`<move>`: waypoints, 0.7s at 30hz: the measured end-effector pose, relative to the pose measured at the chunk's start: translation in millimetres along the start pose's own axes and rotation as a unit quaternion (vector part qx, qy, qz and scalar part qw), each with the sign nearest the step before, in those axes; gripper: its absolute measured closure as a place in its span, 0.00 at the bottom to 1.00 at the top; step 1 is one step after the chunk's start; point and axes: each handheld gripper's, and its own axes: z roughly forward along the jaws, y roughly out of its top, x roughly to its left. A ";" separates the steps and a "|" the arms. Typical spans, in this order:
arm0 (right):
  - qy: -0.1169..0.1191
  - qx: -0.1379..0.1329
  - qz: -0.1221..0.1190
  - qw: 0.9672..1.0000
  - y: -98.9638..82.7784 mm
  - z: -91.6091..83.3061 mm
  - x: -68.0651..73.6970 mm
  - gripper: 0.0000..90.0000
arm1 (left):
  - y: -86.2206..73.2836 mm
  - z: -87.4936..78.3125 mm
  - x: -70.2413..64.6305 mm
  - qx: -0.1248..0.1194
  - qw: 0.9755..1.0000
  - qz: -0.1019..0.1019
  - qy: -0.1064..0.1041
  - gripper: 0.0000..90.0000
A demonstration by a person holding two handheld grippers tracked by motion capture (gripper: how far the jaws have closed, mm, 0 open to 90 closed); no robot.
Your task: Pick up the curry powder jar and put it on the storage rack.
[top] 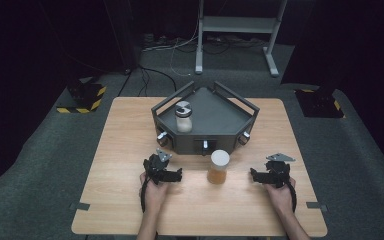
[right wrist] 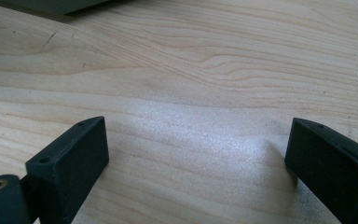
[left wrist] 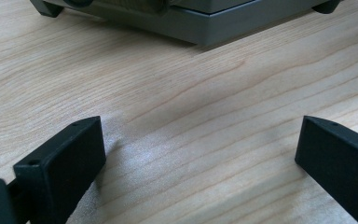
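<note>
A jar of amber liquid with a white lid stands upright on the wooden table, between my two grippers and touching neither. To its left lies my left gripper, held in a hand, jaws pointing toward the jar. Seen from its own camera, the left gripper is open wide over bare wood. My right gripper lies to the jar's right, pointing left. It is open too, with nothing between its fingers.
A dark grey angular tray with rails and front knobs sits at the table's middle back, and its edge is close ahead of the left gripper. Inside it stands a clear jar with a white top. A metal stand is on the floor beyond.
</note>
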 end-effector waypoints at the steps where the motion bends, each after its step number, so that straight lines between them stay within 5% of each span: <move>1: 0.000 0.000 0.000 1.000 0.0 0.0 0.0 0.06 | 0.0 0.0 0.0 0.000 1.000 0.000 0.000 0.02; 21: 0.033 -0.013 -0.024 0.999 -9.5 -9.2 7.1 0.06 | -0.3 -0.3 -0.1 0.000 1.000 0.000 0.000 0.02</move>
